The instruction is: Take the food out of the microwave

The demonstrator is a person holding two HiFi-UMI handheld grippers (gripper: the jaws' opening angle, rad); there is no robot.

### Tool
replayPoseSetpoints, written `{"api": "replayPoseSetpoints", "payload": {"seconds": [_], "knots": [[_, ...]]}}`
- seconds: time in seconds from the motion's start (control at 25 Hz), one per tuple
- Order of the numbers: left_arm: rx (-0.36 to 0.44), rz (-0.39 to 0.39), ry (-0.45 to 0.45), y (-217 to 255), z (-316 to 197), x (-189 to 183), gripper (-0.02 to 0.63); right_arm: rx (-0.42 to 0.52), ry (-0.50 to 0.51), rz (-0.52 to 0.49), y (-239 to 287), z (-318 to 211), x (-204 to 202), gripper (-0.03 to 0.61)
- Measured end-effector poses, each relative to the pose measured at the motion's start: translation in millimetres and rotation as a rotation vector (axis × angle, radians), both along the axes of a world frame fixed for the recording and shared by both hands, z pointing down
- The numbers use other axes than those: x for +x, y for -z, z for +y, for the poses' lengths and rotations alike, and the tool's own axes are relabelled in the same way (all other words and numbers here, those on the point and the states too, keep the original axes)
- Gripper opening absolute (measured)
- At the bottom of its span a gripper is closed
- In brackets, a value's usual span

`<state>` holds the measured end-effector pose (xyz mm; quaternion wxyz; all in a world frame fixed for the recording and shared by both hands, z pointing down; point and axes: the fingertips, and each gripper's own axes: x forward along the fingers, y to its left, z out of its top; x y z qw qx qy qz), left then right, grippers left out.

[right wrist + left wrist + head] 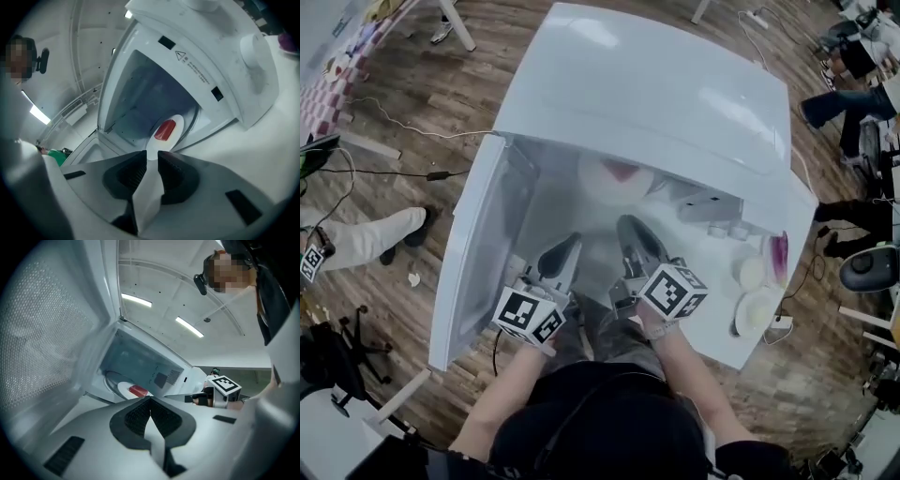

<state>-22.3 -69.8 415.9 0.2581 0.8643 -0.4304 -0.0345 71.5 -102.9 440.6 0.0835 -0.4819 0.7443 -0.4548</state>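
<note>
Left tool shut, food crosswise in microwave

A lab-like workroom, shown by loose cables across the wood floor and an office chair.

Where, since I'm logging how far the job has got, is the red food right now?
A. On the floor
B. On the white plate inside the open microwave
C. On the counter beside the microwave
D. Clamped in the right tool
B: the right gripper view shows the red food lying on the white plate inside the microwave, whose door stands open.
</note>
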Motion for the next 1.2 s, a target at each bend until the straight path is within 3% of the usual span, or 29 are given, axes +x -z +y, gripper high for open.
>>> {"api": "replayPoseSetpoints", "payload": {"seconds": [0.52, 1.2], "knots": [[-0.036, -0.013, 0.057, -21.4, -12.7, -1.6, 0.011, -0.136, -0.102, -0.232, -24.7, -25.2, 6.8, 0.101], [-0.058, -0.040, 0.033, -39.6, -24.8, 15.4, 0.011, -0.209, -0.203, -0.338, -37.7, -35.7, 13.2, 0.085]]}}
